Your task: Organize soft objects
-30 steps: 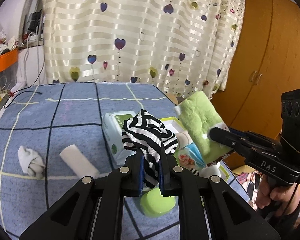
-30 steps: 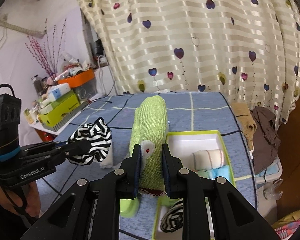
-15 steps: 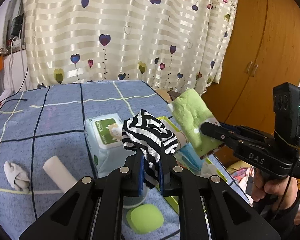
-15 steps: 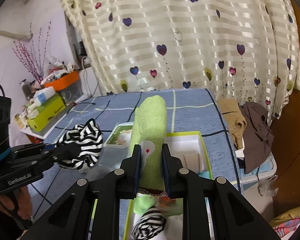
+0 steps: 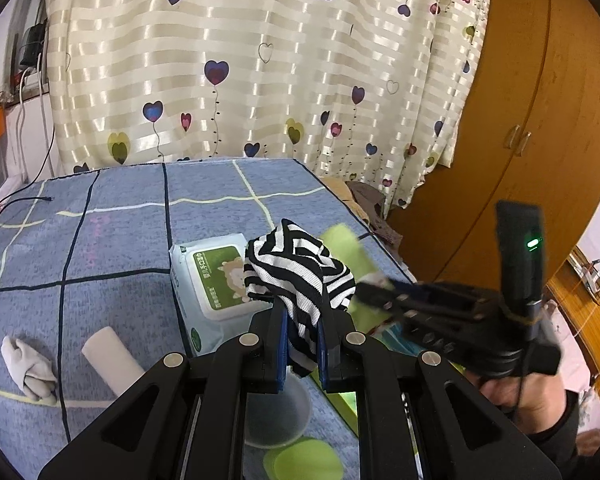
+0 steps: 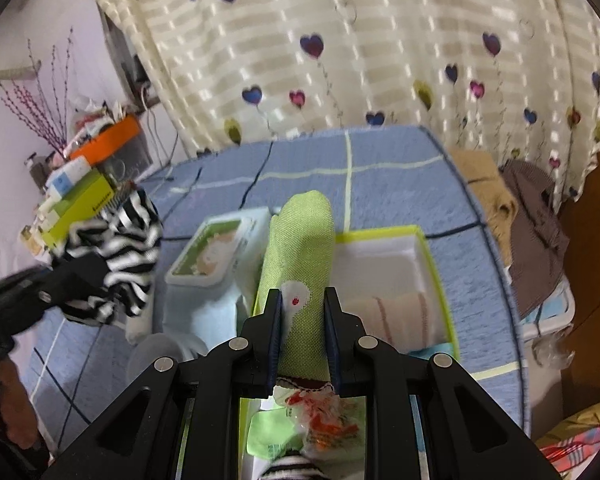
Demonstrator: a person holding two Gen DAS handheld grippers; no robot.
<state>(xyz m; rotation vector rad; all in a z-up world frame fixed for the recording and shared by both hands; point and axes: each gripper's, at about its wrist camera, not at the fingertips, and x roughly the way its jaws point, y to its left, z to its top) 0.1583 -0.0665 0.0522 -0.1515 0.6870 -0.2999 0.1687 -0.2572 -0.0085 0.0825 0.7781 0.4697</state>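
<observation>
My left gripper (image 5: 302,344) is shut on a black-and-white striped sock (image 5: 300,276), held above the blue bed cover; it also shows blurred in the right wrist view (image 6: 116,248). My right gripper (image 6: 302,320) is shut on a green sock (image 6: 302,248), held over a green-rimmed white box (image 6: 426,248). The box holds a rolled cream towel (image 6: 396,312), a green item and another striped sock (image 6: 288,472). The right gripper's body (image 5: 460,320) shows blurred in the left wrist view.
A wet-wipes pack (image 5: 216,280) lies left of the box. A white roll (image 5: 110,360) and a crumpled white sock (image 5: 28,368) lie on the blue cover (image 5: 112,240). A clear cup (image 5: 276,416) and green lid (image 5: 304,460) sit below my left gripper. Wardrobe (image 5: 520,100) at right.
Both grippers have moved toward the box with their socks held. The right gripper has tipped down over the box and is blurred from motion.
</observation>
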